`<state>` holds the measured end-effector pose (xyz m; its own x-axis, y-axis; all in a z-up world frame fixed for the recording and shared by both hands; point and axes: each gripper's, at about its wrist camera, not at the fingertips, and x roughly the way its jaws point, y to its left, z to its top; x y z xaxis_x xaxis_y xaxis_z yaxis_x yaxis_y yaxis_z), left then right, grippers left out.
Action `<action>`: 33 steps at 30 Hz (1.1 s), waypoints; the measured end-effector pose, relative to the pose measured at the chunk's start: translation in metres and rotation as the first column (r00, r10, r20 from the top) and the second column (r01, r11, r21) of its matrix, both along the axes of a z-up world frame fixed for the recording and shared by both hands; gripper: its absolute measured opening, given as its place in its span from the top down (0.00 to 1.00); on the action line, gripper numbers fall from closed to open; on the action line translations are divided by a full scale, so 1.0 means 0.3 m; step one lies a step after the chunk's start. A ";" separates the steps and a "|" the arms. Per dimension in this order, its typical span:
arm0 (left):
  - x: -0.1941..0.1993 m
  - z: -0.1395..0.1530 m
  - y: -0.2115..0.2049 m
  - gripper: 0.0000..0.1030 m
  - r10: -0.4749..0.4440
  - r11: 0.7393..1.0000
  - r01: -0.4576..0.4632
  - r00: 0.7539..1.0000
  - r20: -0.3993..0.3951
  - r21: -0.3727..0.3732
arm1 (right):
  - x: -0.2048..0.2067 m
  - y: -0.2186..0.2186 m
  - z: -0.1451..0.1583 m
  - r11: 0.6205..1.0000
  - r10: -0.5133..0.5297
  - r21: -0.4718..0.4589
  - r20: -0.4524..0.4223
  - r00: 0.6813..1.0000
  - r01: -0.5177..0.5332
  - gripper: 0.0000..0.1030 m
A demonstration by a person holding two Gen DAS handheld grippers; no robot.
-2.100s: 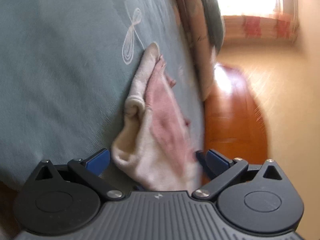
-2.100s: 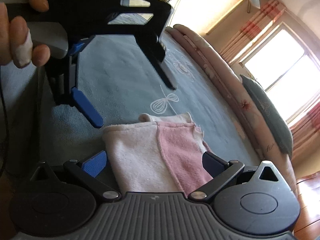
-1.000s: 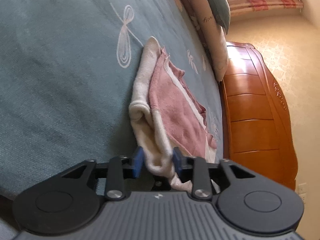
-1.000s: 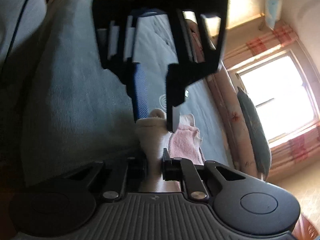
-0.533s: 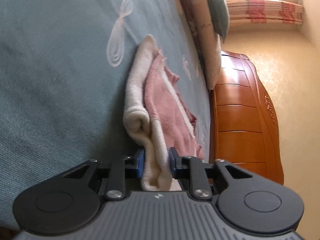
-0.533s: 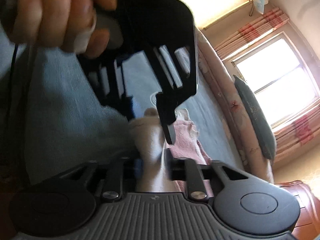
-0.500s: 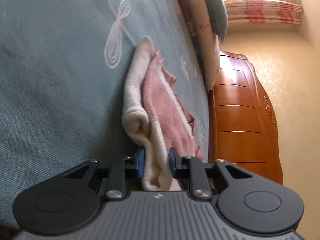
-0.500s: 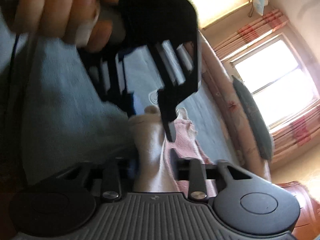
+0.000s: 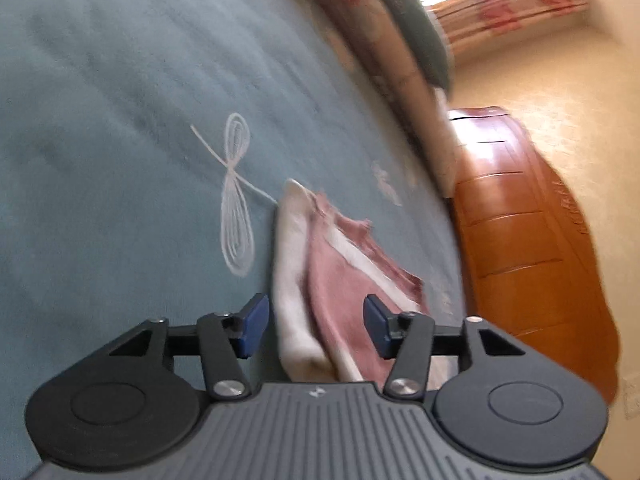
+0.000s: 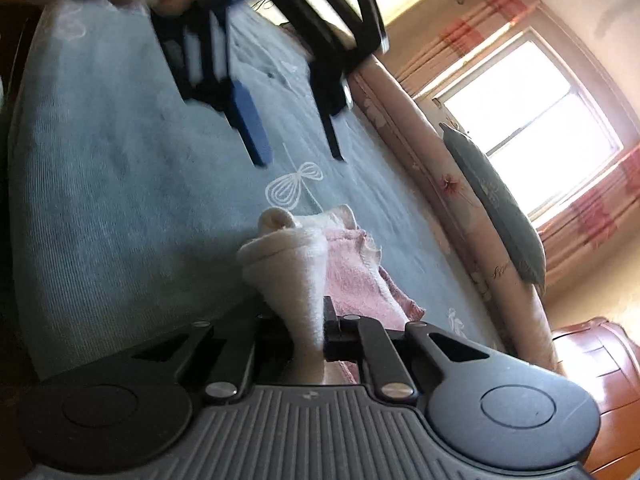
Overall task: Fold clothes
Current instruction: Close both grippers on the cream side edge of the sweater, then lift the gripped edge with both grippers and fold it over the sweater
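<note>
Garment: the cream-and-pink cloth (image 10: pixel 308 276) lies on the teal bedspread (image 9: pixel 120 168), long axis running away from both my grippers toward the pillows.
Right gripper (image 10: pixel 306 336): my nearer tool; jaws closing, pinching the cream edge of the cloth, which bunches up out of them.
Left gripper (image 9: pixel 316 326): jaws opening, pads clear of the fabric, though the cloth's near end sits between them. From the right wrist view it hangs above the bedspread, beyond the cloth, angled down.
Key relation: the free far end lies straight ahead of my right jaws, so I judge the fold goes along that axis.
Beyond: pillows (image 10: pixel 496 204), wooden bed frame (image 9: pixel 532 248), curtained window (image 10: pixel 532 100).
</note>
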<state>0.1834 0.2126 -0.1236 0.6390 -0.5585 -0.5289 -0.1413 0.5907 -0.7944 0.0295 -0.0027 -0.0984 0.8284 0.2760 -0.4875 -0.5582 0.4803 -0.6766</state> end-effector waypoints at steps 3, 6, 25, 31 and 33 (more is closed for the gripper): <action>0.115 -0.047 -0.028 0.46 -0.066 0.998 0.066 0.994 -0.086 -0.005 | 0.032 -0.011 0.029 0.999 -0.013 0.034 -0.015 1.000 0.014 0.89; 0.175 -0.079 -0.049 0.46 -0.109 0.994 0.106 0.987 -0.117 -0.029 | 0.055 -0.006 0.060 0.998 -0.023 0.054 -0.020 1.000 0.024 0.89; 0.401 -0.064 -0.143 0.81 -0.223 0.970 0.233 0.966 -0.130 0.074 | 0.096 -0.034 0.073 0.985 -0.052 0.160 -0.105 0.993 0.068 0.89; 0.379 0.041 -0.219 0.82 -0.203 0.947 0.230 0.969 -0.138 0.224 | 0.092 -0.045 0.066 0.974 -0.050 0.211 -0.173 0.984 0.087 0.89; 0.380 0.083 -0.244 0.82 -0.205 0.938 0.234 0.969 -0.135 0.255 | 0.097 -0.057 0.075 0.962 -0.052 0.253 -0.213 0.976 0.107 0.89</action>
<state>0.2976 0.1394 -0.0988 0.4495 -0.5072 -0.7353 -0.0578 0.8049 -0.5906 0.0586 -0.0197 -0.0760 0.7442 0.3536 -0.5667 -0.6231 0.6732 -0.3982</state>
